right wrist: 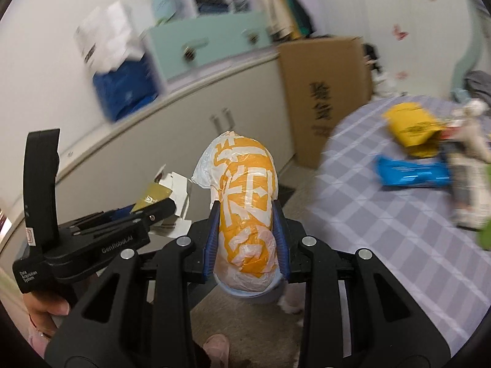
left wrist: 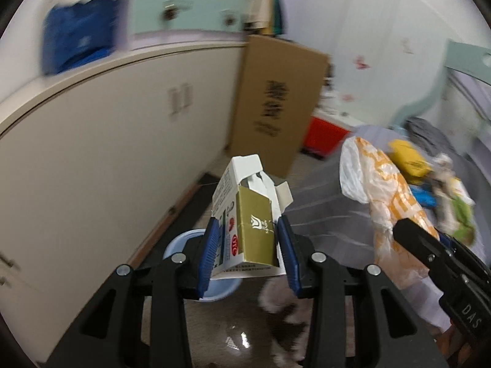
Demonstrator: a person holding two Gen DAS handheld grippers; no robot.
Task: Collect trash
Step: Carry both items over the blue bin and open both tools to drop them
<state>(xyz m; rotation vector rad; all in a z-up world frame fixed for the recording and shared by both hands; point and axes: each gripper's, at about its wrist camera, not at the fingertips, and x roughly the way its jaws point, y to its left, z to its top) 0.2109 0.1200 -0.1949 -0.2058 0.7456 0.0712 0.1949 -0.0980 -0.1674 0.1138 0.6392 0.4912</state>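
the left gripper [left wrist: 248, 245] clamps a torn carton [left wrist: 248, 214] above a blue basin [left wrist: 178, 242].

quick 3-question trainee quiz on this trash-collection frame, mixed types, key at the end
1. True or false: the left tool holds an opened carton.
2. What does the right tool grip?
   A. blue packet
   B. orange-and-white plastic bag
   C. yellow pouch
3. Fill in: below the left tool sits a light blue ____.

Key: 1 true; 2 B, the orange-and-white plastic bag; 3 bin.
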